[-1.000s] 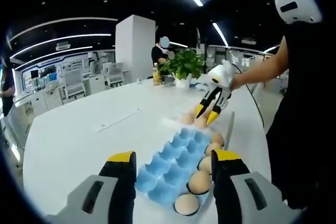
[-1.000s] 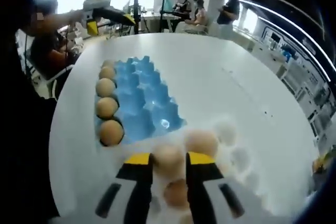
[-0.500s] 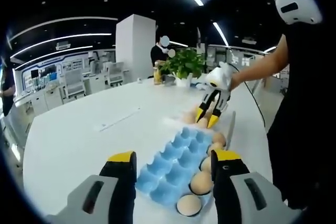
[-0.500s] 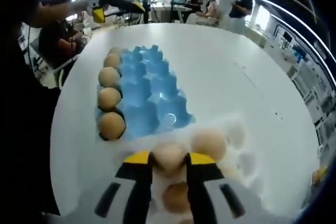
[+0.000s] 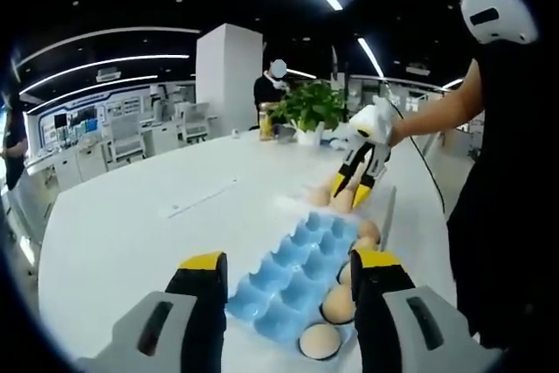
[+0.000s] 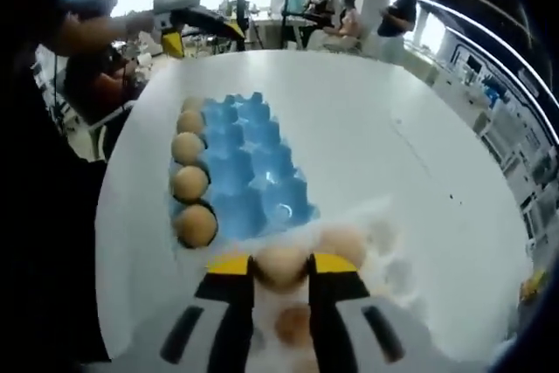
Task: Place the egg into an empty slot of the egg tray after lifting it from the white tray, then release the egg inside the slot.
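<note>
My right gripper is shut on a tan egg and holds it just above the white tray. Two more eggs lie in that tray. The blue egg tray lies beyond, with several eggs filling its left column and the other slots bare. In the left gripper view the right gripper hangs past the far end of the blue egg tray with the egg between its jaws. My left gripper stands open above the near end of the tray, with nothing in it.
The round white table has free room on its left half. A potted plant and a bottle stand at its far edge. A person's arm holds the right gripper. People sit beyond the table.
The right gripper, shut on the egg throughout, has risen a little from the white tray. The left gripper has stayed open and nearly still.
</note>
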Available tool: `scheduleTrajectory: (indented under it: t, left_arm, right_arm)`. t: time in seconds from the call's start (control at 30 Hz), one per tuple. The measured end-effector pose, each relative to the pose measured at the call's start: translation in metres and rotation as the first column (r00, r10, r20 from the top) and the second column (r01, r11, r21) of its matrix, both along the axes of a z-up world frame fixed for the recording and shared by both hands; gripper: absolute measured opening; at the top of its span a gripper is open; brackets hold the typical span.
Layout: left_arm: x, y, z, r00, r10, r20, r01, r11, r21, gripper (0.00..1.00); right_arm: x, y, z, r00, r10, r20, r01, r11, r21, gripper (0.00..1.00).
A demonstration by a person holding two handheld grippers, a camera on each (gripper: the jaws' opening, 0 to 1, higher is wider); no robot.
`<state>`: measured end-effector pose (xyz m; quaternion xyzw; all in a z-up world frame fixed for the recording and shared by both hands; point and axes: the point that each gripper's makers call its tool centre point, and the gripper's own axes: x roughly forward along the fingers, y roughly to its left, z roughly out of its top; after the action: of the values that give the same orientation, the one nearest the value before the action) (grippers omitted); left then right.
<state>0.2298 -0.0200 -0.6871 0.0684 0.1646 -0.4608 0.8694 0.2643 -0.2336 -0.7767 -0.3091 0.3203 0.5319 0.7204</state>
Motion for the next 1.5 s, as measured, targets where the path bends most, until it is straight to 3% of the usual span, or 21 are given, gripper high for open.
scheduleTrajectory:
  t: [0.1, 0.13, 0.17, 0.47, 0.77, 1.07, 1.5]
  left_arm:
    - [0.0, 0.002, -0.001, 1.0, 0.001, -0.001, -0.001, 1.0, 0.005, 0.58]
    - [0.001, 0.002, -0.002, 1.0, -0.001, -0.002, 0.001, 1.0, 0.012, 0.58]
    - [0.001, 0.003, -0.003, 1.0, -0.001, -0.003, 0.001, 1.0, 0.014, 0.58]
    - [0.001, 0.001, -0.003, 1.0, -0.005, -0.001, 0.005, 1.0, 0.013, 0.58]
    - [0.002, 0.004, -0.003, 1.0, -0.004, 0.0, 0.004, 1.0, 0.011, 0.62]
    - [0.005, 0.006, 0.001, 1.0, 0.025, -0.013, -0.025, 0.999, -0.022, 0.84]
    - [0.006, 0.003, 0.002, 1.0, 0.014, -0.021, -0.015, 0.999, -0.035, 0.88]
  right_arm:
    - [-0.001, 0.003, 0.019, 0.999, -0.032, -0.019, 0.033, 0.997, 0.067, 0.23]
    - [0.0, -0.005, 0.03, 1.0, -0.022, 0.013, 0.021, 0.998, 0.052, 0.23]
    - [-0.001, -0.007, 0.033, 1.0, -0.027, 0.004, 0.026, 0.998, 0.054, 0.23]
    - [-0.003, -0.012, 0.03, 1.0, -0.017, 0.007, 0.017, 0.999, 0.032, 0.23]
    - [-0.005, 0.008, 0.033, 1.0, 0.014, 0.01, -0.014, 0.999, 0.05, 0.23]
    - [-0.006, 0.028, 0.038, 0.999, 0.047, 0.02, -0.048, 0.996, 0.078, 0.23]
    - [-0.009, 0.059, 0.042, 0.994, 0.103, 0.027, -0.105, 0.989, 0.105, 0.23]
